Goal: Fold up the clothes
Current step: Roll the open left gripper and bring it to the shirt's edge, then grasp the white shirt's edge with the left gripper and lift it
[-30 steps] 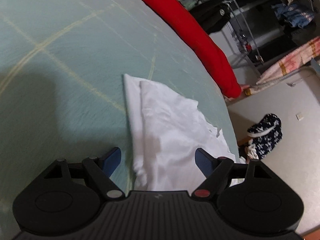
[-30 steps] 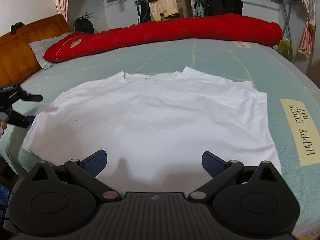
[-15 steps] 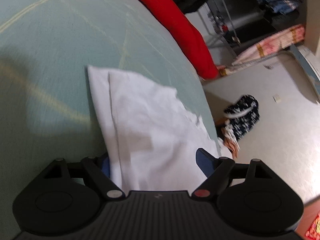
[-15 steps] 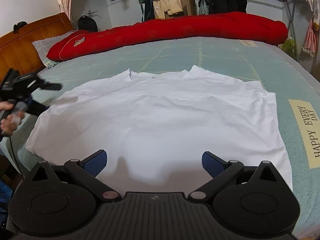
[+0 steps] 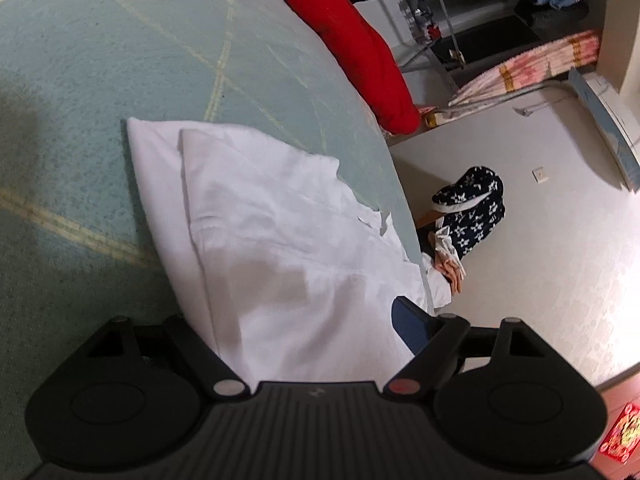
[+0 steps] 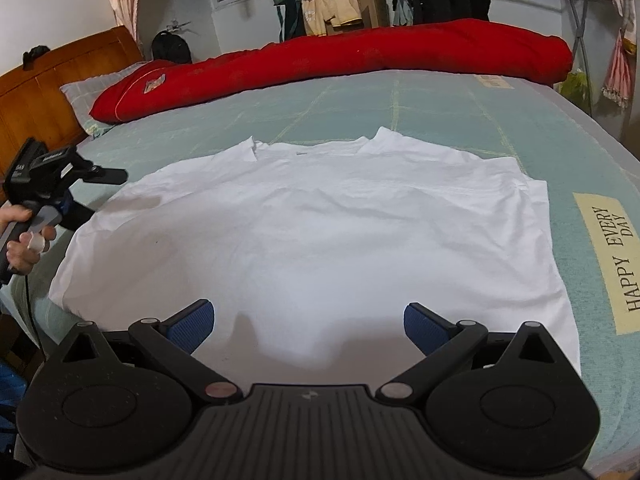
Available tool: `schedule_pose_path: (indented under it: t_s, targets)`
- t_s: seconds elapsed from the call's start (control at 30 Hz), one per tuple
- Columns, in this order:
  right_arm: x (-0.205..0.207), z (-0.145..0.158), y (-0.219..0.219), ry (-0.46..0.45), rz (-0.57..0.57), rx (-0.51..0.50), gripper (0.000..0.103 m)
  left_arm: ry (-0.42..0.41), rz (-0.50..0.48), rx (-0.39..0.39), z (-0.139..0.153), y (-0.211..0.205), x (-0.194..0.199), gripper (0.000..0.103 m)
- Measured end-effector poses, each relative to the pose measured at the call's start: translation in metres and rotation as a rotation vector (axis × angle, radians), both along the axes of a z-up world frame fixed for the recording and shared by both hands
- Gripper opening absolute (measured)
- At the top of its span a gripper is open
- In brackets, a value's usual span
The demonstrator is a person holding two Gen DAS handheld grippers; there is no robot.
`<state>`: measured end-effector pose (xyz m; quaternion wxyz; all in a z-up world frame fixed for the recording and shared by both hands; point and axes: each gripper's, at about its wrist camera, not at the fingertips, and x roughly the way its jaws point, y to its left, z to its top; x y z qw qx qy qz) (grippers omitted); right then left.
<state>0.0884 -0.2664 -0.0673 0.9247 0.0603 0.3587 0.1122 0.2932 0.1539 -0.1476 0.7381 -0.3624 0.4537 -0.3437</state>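
A white T-shirt [image 6: 320,232] lies spread flat on the pale green bed sheet [image 6: 440,104]. In the right wrist view my right gripper [image 6: 308,314] hovers open over the shirt's near hem, with nothing between its pads. In the left wrist view my left gripper [image 5: 296,316] sits low at the shirt's [image 5: 272,232] side edge, its jaws wide and closing. The cloth lies between them and covers the left pad; the right pad [image 5: 408,322] is bare. A hand [image 6: 20,240] holds that left gripper [image 6: 92,192] at the shirt's left end.
A long red quilt roll [image 6: 340,60] lies along the bed's far side, with a wooden headboard [image 6: 48,92] on the left. A yellow label [image 6: 612,256] is printed on the sheet beside the shirt. Dark patterned slippers [image 5: 472,208] lie on the floor past the bed edge.
My left gripper has moved lower and onto the shirt's side edge, and the cloth now hides its left pad. The right gripper's view has hardly shifted.
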Motion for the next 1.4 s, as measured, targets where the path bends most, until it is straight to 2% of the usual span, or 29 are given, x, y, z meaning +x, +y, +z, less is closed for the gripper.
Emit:
schedule_pose_path:
  t_s: [0.07, 0.2, 0.23, 0.3, 0.33, 0.37, 0.43, 0.67, 0.87, 1.0, 1.17, 1.3, 1.4]
  targets:
    - [0.0, 0.0, 0.0, 0.001, 0.003, -0.007, 0.103, -0.002, -0.008, -0.003, -0.001, 0.005, -0.009, 0.072]
    - [0.0, 0.0, -0.001, 0.001, 0.004, 0.002, 0.103, -0.004, -0.023, -0.003, -0.003, 0.011, -0.017, 0.069]
    - [0.001, -0.001, -0.002, 0.003, 0.005, 0.007, 0.103, 0.003, -0.021, 0.006, -0.004, 0.01, -0.014, 0.063]
    - [0.004, -0.001, -0.001, 0.003, 0.005, 0.013, 0.103, 0.043, 0.002, 0.057, -0.007, 0.012, -0.009, 0.04]
    - [0.005, 0.0, 0.0, -0.002, 0.01, 0.019, 0.103, 0.063, 0.014, 0.081, -0.009, 0.012, -0.006, 0.019]
    - [0.005, 0.002, 0.002, -0.006, 0.015, 0.025, 0.103, 0.09, 0.031, 0.092, -0.014, 0.016, -0.005, 0.014]
    - [0.007, 0.004, 0.004, -0.015, 0.027, 0.038, 0.103, 0.089, 0.039, 0.084, -0.015, 0.017, -0.007, 0.013]
    - [0.023, 0.011, 0.012, -0.009, 0.076, 0.105, 0.103, 0.02, 0.048, 0.254, 0.015, 0.002, -0.015, 0.011]
    - [0.051, 0.016, 0.022, 0.001, 0.11, 0.287, 0.103, -0.009, 0.068, 0.32, 0.033, -0.003, -0.022, 0.007]
    - [0.07, 0.017, 0.036, -0.005, 0.089, 0.351, 0.103, -0.045, 0.078, 0.315, 0.05, -0.001, -0.028, 0.006]
    - [0.09, 0.008, 0.052, 0.01, 0.055, 0.362, 0.103, -0.088, 0.066, 0.297, 0.068, -0.006, -0.028, 0.006]
    - [0.109, -0.005, 0.055, 0.048, 0.007, 0.388, 0.103, -0.107, 0.056, 0.295, 0.075, -0.006, -0.029, 0.006]
    - [0.121, -0.009, 0.055, 0.04, -0.006, 0.392, 0.103, -0.115, 0.05, 0.291, 0.076, -0.008, -0.03, 0.006]
